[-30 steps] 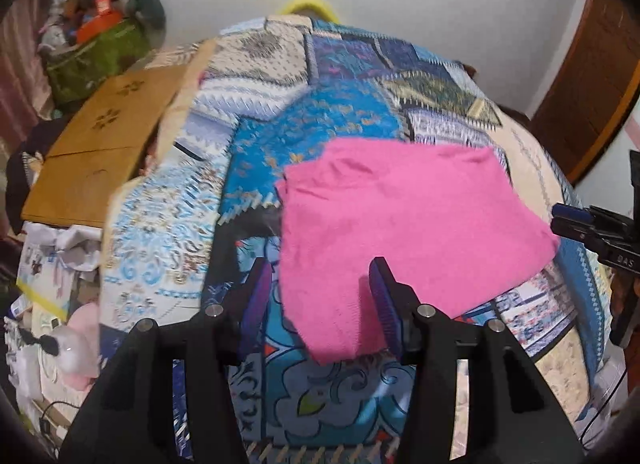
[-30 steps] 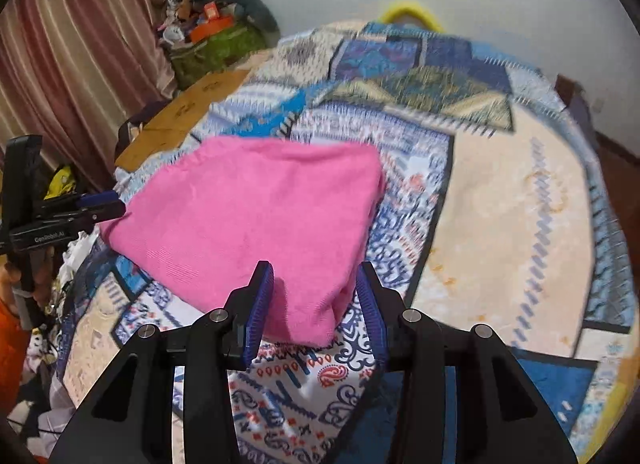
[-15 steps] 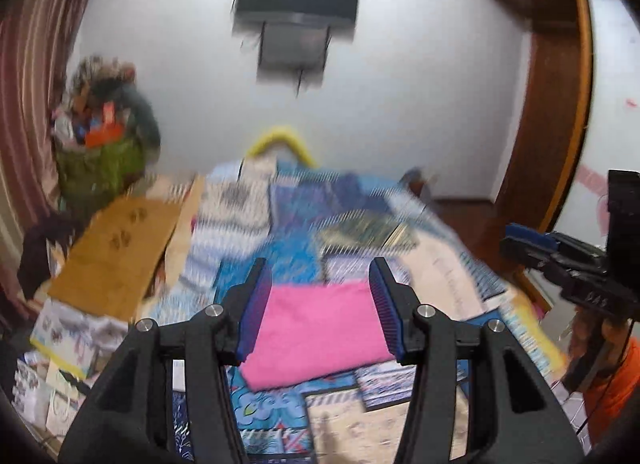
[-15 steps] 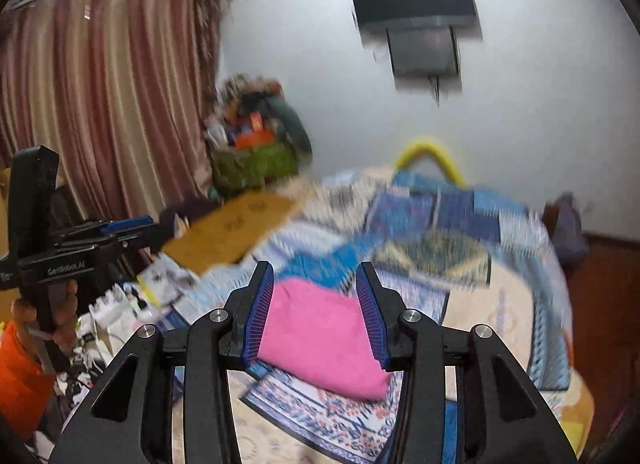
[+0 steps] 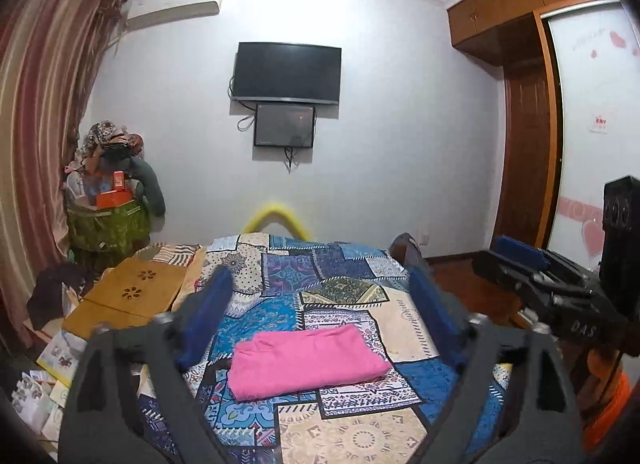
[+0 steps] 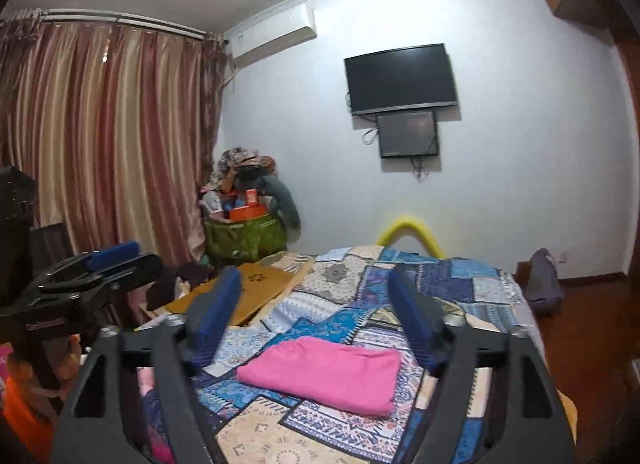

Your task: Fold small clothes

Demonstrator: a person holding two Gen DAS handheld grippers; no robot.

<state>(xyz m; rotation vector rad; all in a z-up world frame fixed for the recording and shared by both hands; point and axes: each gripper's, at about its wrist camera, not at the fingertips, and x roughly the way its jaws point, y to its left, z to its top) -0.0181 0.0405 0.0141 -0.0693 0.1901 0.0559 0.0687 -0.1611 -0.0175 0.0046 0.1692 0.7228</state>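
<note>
A folded pink cloth (image 5: pixel 306 362) (image 6: pixel 326 368) lies flat on the patchwork bedspread (image 5: pixel 344 288) (image 6: pixel 452 284), a neat rectangle. My left gripper (image 5: pixel 320 318) is raised well above and behind it, its jaws opening wide with nothing between the blue pads. My right gripper (image 6: pixel 316 314) is likewise lifted clear of the cloth, jaws opening, nothing held. Each gripper shows at the edge of the other's view: the right gripper (image 5: pixel 520 260) in the left wrist view, the left gripper (image 6: pixel 108 260) in the right wrist view.
A brown wooden board (image 5: pixel 128 296) lies at the bed's left edge, with boxes and papers (image 5: pixel 44 376) below it. A green bag piled with clothes (image 5: pixel 106 224) stands by the curtain (image 6: pixel 100 144). A wardrobe (image 5: pixel 524 144) and wooden floor are to the right. An orange sleeve (image 5: pixel 612 412) shows.
Both grippers have risen and pulled back from the pink cloth and tilted up toward level, so the wall and TV came into view. Both sets of jaws have spread much wider.
</note>
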